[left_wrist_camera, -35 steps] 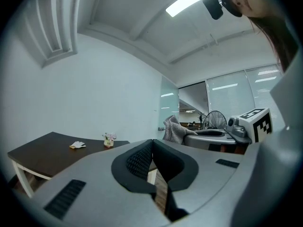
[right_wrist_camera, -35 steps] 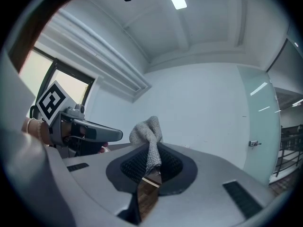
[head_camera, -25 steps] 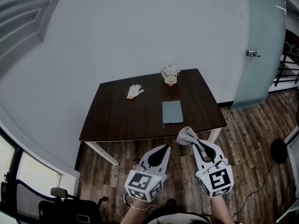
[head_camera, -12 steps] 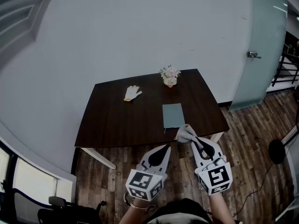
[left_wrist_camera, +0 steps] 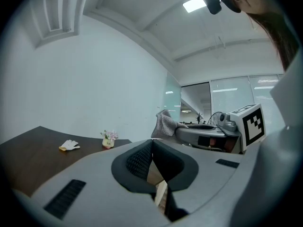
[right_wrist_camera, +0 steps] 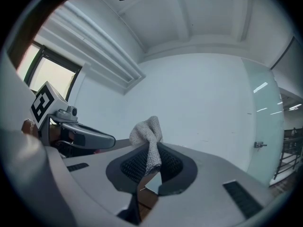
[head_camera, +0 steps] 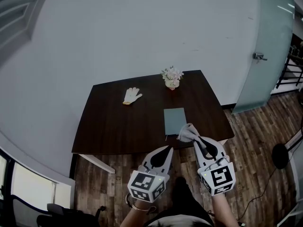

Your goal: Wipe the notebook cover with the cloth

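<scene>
The cloth point(head_camera: 188, 133), clamped in the right tool point(head_camera: 195, 139), has been advanced to the near edge of the notebook point(head_camera: 174, 117), so wiping is judged imminent; the left tool point(head_camera: 167, 149) is held closed, empty.

A: What lies on the table point(head_camera: 118, 126)?
B: The notebook point(head_camera: 174, 121), right of the middle, near the front edge. The flower pot point(head_camera: 172, 77) stands behind it at the back edge, and the glove point(head_camera: 131, 96) lies well to the left.
A: And the cloth point(head_camera: 188, 133)?
B: Between the jaws of the right gripper point(head_camera: 196, 139), by the notebook's near right corner. The left gripper point(head_camera: 169, 148) hangs left of it, before the table.
</scene>
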{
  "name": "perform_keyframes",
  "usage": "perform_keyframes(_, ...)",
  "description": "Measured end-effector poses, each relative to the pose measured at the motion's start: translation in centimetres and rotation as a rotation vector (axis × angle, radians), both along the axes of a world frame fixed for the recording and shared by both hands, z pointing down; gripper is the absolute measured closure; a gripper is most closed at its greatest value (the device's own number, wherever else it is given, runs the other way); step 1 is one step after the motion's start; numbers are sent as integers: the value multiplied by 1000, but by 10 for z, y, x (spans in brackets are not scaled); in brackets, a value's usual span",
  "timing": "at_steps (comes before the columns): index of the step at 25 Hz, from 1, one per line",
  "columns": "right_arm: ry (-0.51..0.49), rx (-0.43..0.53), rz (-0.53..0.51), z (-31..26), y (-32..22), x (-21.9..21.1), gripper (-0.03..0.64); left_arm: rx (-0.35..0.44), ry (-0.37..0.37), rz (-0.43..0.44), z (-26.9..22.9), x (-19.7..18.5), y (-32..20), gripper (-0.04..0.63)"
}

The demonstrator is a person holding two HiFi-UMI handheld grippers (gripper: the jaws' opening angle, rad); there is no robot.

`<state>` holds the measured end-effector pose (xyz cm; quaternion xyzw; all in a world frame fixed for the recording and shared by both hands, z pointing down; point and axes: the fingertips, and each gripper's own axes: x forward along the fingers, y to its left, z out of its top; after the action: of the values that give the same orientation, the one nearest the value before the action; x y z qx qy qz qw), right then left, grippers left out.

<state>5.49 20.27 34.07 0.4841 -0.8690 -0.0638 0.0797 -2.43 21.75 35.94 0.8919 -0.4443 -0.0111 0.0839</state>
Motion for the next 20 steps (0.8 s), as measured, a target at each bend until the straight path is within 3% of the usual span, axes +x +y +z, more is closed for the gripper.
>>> perform_keyframes(20,3,-39,-96,18,-206,5,572,-97,-13,-94,34,3,-198,575)
